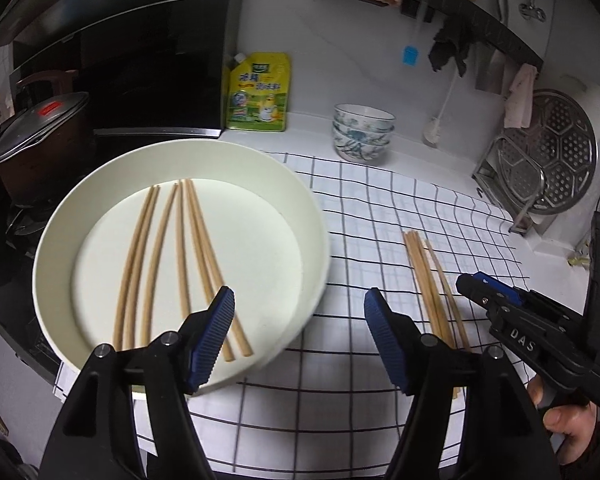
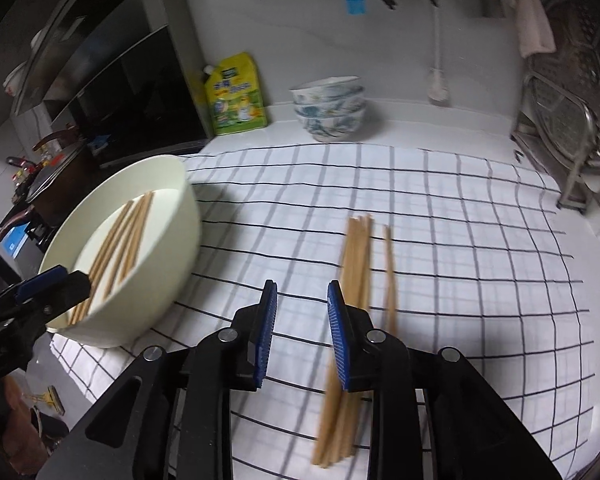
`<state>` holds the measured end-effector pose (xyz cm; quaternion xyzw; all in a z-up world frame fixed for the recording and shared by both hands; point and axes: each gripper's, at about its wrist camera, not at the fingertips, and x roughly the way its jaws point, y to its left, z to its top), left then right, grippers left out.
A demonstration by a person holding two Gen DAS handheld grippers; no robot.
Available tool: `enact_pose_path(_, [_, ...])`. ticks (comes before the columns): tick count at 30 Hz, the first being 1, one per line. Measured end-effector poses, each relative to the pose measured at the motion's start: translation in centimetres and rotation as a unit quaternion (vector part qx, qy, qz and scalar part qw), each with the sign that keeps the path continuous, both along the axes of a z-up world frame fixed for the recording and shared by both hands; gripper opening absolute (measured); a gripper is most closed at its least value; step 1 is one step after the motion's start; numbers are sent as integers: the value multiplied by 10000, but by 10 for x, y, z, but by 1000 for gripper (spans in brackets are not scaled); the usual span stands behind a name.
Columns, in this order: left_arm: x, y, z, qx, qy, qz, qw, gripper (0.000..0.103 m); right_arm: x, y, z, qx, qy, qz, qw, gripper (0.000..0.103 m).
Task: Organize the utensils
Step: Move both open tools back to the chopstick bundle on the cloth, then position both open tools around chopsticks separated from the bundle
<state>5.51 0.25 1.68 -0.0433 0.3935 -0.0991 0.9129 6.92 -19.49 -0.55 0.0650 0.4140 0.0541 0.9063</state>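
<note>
Some wooden chopsticks (image 1: 180,256) lie in the big white bowl (image 1: 100,184), and more chopsticks (image 2: 352,280) lie in a loose bunch on the checked cloth (image 2: 460,240) to the right of it, with one stick a little apart from the rest. The left gripper (image 1: 300,332) hangs over the near edge of the bowl with its blue fingers spread wide and nothing between them. The right gripper (image 2: 302,336) hangs over the cloth just left of the bunch, its fingers a small way apart and holding nothing. The sticks look light, thin and stiff, and probably smooth, so one could roll or slip out of a pinch. The best place to grab is likely near the middle, so it does not tip. On the right gripper you can read the letters "DAS". The yellow pouch (image 1: 260,92) by the wall has writing too (too small and blurry to read).
</note>
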Motion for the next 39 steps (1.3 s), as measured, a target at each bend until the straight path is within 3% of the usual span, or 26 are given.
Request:
enact_pose_path(8, [-9, -33, 0, 35, -87, -287, 9995, 73, -7, -38, -22, -158, 183, -329, 9992, 28])
enact_pose_path(12, [-11, -44, -3, -33, -71, -374, 9993, 73, -9, -47, -32, -293, 273, -384, 9985, 36])
enact_pose_path(39, [2, -91, -46, 76, 446, -499, 9977, 81, 5, -57, -73, -768, 512, -299, 9953, 36])
